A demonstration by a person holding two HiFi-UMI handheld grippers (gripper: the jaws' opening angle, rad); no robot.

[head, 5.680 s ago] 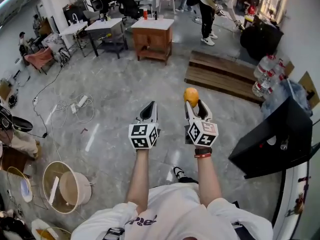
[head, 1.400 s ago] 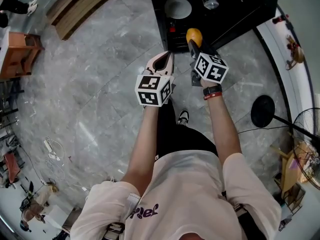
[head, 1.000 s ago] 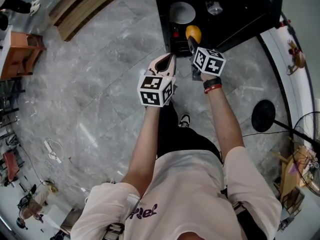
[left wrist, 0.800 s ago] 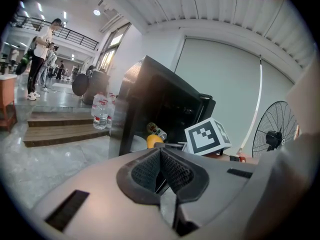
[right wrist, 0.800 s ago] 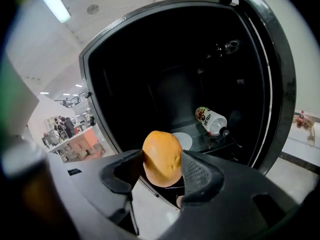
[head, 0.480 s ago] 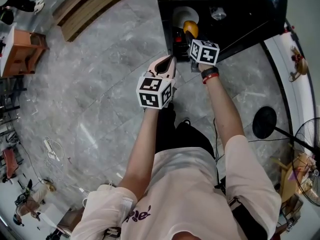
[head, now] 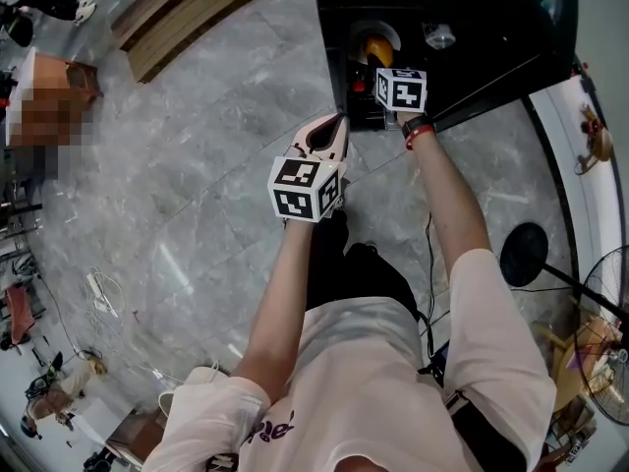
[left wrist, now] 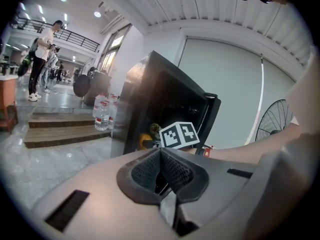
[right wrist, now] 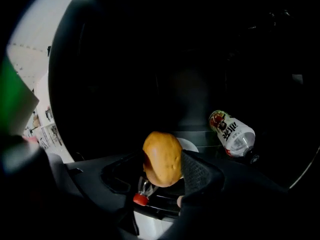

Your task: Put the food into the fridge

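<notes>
orange bun (right wrist: 161, 156) clamped in right gripper (right wrist: 164, 168) at fridge (head: 472, 57) mouth; left gripper (left wrist: 161, 171) jaws together, empty. next, likely: onto plate (head: 391, 29) at twelve o'clock, release.

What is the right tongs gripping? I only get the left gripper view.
Observer: The right tongs are shut on an orange food, a pad on each side.
Operator: Inside the fridge yet?
Observer: The head view shows the food held at the fridge opening, not set down.
Operator: Anything on the shelf?
Observer: A bottle lies on its side, to the right of the food.
</notes>
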